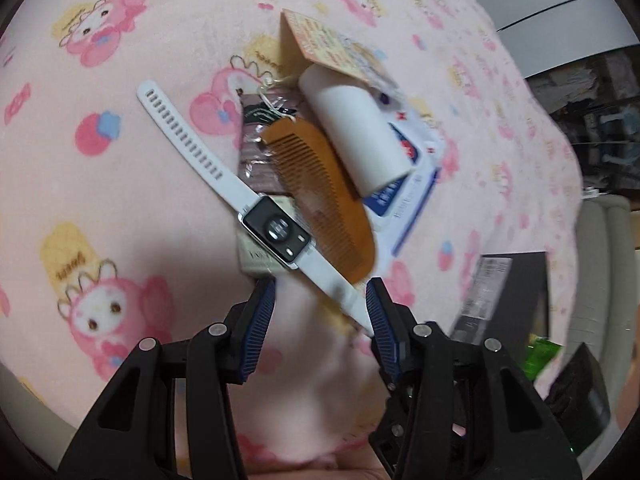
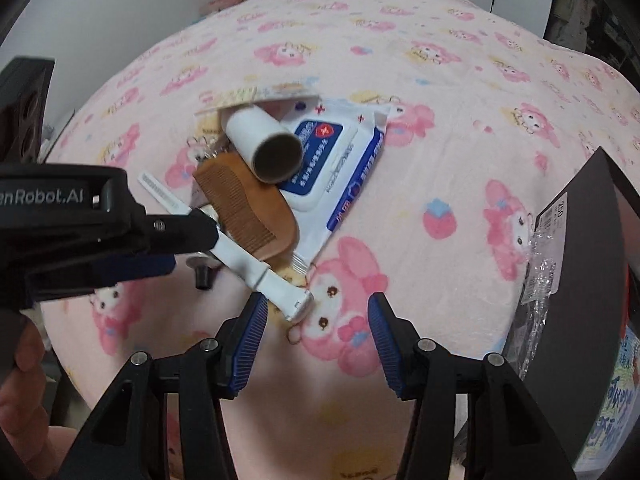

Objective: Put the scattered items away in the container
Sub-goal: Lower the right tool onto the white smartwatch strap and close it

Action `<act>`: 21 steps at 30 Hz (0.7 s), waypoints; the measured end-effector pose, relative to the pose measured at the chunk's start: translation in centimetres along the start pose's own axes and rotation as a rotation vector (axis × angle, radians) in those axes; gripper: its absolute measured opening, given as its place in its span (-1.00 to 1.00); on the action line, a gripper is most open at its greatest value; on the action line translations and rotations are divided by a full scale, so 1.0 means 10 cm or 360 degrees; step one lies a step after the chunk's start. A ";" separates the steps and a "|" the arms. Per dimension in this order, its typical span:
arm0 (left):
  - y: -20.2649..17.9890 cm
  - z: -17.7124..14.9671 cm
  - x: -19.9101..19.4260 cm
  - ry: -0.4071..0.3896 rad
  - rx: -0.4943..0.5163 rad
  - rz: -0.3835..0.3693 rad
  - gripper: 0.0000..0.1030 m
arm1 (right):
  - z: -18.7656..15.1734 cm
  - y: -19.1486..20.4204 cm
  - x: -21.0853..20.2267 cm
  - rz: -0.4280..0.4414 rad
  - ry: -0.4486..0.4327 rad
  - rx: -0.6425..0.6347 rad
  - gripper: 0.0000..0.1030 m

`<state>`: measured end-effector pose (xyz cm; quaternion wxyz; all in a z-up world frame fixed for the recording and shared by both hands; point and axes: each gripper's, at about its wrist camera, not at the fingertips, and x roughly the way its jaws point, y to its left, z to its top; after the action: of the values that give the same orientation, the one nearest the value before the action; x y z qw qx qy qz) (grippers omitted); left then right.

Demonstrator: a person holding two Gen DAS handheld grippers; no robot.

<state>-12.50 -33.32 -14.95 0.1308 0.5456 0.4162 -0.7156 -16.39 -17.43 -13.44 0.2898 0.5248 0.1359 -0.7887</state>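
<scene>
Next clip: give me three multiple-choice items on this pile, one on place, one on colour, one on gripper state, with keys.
1. The wooden comb lies:
A. across the pile, beside the watch
B. inside the black box
C. held by a gripper

2. The watch strap is:
A. black
B. white
C. green

3. The left gripper is:
A. shut on the comb
B. out of view
C. open

Answers: 1 A, it rests on the packets by the white roll; 2 B, white band showing; 3 C, the fingers stand apart around the strap's end.
</scene>
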 end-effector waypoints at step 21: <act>-0.26 -0.04 0.18 0.0085 0.0116 -0.0117 -0.71 | -0.06 -0.21 -0.06 0.0144 -0.0039 0.0075 -0.88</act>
<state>-14.57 -30.87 -15.41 0.0733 0.5533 0.4129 -0.7197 -16.99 -15.26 -13.33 0.3144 0.5274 0.0900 -0.7842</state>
